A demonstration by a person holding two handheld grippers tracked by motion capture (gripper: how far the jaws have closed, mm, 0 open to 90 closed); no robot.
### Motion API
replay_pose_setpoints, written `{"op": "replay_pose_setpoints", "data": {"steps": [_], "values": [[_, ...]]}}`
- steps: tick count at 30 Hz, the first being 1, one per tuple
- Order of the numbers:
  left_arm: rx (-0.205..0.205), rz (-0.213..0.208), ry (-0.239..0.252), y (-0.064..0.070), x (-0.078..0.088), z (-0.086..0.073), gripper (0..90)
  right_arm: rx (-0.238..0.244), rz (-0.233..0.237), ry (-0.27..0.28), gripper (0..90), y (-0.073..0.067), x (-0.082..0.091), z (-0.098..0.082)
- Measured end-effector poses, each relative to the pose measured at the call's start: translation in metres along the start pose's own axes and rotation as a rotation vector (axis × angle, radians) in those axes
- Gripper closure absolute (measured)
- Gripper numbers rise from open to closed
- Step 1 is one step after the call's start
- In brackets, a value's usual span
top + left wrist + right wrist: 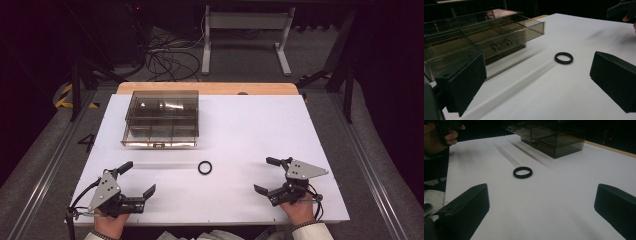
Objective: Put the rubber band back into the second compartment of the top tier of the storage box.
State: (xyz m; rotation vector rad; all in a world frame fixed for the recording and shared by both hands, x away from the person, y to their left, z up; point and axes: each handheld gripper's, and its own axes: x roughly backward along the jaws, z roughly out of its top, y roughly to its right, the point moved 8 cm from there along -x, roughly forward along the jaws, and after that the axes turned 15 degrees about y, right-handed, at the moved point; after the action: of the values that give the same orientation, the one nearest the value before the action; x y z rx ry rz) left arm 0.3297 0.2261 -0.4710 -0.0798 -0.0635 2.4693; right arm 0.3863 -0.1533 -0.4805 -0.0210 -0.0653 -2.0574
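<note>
A small black ring (205, 167) lies flat on the white table (250, 130), near its middle front. It also lies ahead of the jaws in the left gripper view (563, 58) and the right gripper view (522, 172). A smoked clear plastic drawer box (161, 118) stands at the back left, with a small handle on its front (501, 45). My left gripper (139, 178) rests open at the front left, away from the ring. At the front right my right gripper (265, 175) also stands open, holding nothing.
Beyond the table's far wooden edge (207, 88) are a white desk frame (245, 35) and loose cables (170, 55) on the floor. Metal rails (55, 155) run along both sides. Bare white table lies between the grippers and the box.
</note>
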Motion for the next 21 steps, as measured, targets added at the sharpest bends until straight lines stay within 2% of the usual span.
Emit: {"op": "replay_pose_setpoints", "data": {"steps": [17, 21], "values": [[-0.007, 0.003, 0.002, -0.0017, -0.0006, 0.0017, 1.6, -0.011, 0.006, -0.005, 0.5, 0.0005, 0.0000, -0.0012], [-0.001, -0.001, -0.010, -0.0002, -0.0020, 0.0018, 1.6, -0.013, 0.008, -0.007, 0.5, 0.0005, -0.0004, -0.0016]]}}
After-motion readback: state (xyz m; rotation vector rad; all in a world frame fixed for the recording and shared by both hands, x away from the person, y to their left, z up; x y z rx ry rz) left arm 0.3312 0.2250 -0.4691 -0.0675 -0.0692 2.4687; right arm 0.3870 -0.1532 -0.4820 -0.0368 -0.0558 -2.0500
